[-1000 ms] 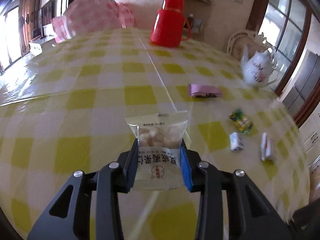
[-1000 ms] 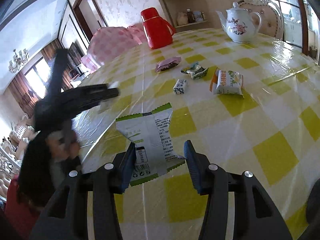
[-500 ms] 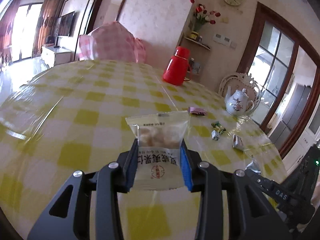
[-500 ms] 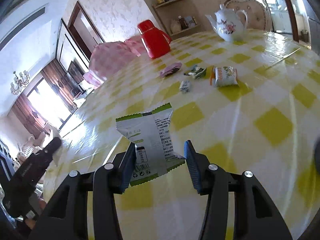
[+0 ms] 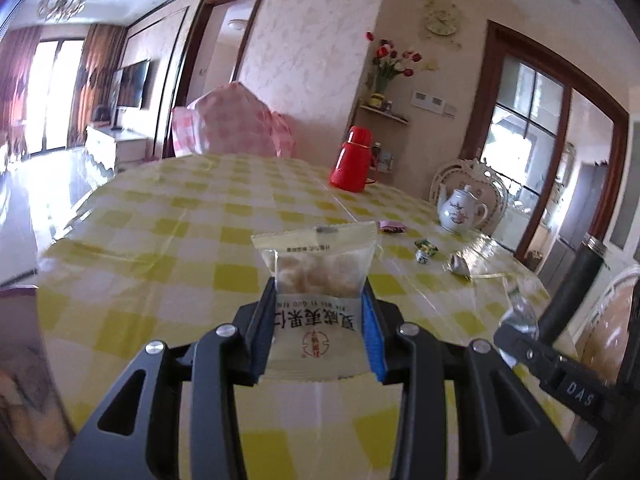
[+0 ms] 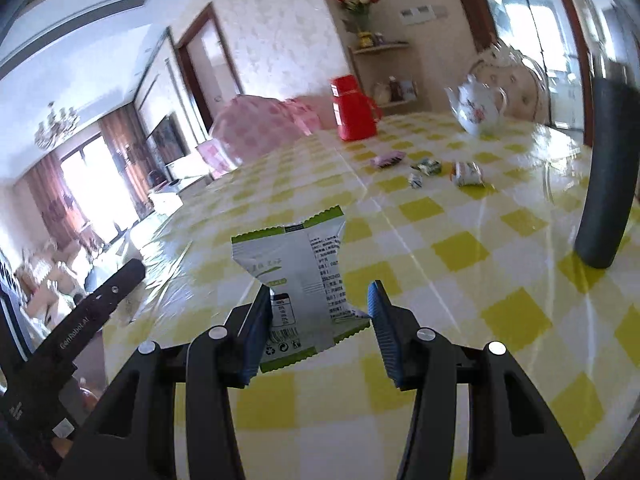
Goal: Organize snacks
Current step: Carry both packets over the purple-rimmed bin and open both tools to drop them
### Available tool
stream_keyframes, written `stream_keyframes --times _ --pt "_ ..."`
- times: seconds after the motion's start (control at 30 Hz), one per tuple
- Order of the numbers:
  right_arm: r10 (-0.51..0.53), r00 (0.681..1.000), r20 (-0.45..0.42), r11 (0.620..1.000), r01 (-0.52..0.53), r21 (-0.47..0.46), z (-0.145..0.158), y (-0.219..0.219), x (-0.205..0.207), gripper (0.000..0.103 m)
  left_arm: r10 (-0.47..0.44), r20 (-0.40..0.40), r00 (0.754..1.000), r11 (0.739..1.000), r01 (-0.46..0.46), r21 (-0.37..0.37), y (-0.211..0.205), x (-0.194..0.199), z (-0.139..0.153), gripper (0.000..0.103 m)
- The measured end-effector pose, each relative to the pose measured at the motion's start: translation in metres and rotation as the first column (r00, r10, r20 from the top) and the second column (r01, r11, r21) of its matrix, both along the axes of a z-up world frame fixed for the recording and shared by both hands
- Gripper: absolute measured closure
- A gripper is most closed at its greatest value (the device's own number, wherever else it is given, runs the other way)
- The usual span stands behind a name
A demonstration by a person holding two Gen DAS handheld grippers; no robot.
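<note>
My left gripper point(image 5: 318, 312) is shut on a clear and cream snack packet point(image 5: 318, 280) with pale pieces inside, held above the yellow checked table point(image 5: 160, 248). My right gripper point(image 6: 320, 304) is shut on a white and green snack packet point(image 6: 298, 264), also held above the table point(image 6: 460, 248). Several small snacks lie far off by the teapot: a pink packet point(image 6: 387, 159), a green candy point(image 6: 428, 167), a small white one point(image 6: 415, 179) and an orange-white packet point(image 6: 467, 173). The right gripper's body shows at the lower right of the left wrist view point(image 5: 560, 376).
A red thermos point(image 5: 352, 164) and a white teapot point(image 5: 460, 210) stand at the table's far side. A pink checked cover point(image 5: 232, 128) sits at the far edge. A dark cylinder point(image 6: 604, 184) stands at the right. Chairs ring the table.
Both grippers have lifted up and drawn back from the table with their packets still held. The table and the scattered snacks now look farther away.
</note>
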State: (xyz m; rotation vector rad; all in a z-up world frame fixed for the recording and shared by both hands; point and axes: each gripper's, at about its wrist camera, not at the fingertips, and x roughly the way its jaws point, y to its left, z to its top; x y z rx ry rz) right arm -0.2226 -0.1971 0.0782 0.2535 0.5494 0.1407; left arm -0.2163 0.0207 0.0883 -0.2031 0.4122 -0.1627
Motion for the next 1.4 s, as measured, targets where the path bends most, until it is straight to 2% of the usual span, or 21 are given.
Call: stream_keyframes --times 0.47,0.63,0.83,0.97,1.07,1.27,1.4 --pt "0.075 0.996 0.047 0.994 -0.071 -0.079 0.026 0.023 -0.056 0.055 -0.002 0.062 0.998 0.995 -0.004 0.099 0.032 -0.064 0.021 0.064" --pt "0.129 0.99 0.049 0.987 -0.124 -0.1 0.029 0.044 -0.062 0.055 0.02 0.036 0.999 0.992 -0.024 0.125 0.053 -0.073 0.018 0.064" --pt "0.24 0.97 0.046 0.964 -0.233 -0.129 0.03 0.09 -0.072 0.055 0.061 0.006 0.998 0.984 -0.061 0.165 0.082 -0.081 0.016 0.063" --pt "0.32 0.946 0.047 0.939 -0.31 -0.149 0.032 0.124 -0.08 0.055 0.095 -0.011 0.995 0.976 -0.09 0.199 0.108 -0.084 0.02 0.063" --pt "0.38 0.924 0.03 0.914 -0.371 -0.162 0.03 0.152 -0.085 0.055 0.106 -0.052 0.993 0.971 -0.092 0.222 0.131 -0.084 0.019 0.063" --pt "0.509 0.86 -0.03 0.84 -0.503 -0.204 0.019 0.21 -0.095 0.055 0.192 -0.125 0.973 0.943 -0.148 0.297 0.187 -0.086 0.011 0.063" --pt "0.577 0.814 -0.064 0.783 -0.573 -0.243 0.01 0.246 -0.105 0.055 0.23 -0.168 0.959 0.939 -0.173 0.298 0.221 -0.089 0.009 0.063"
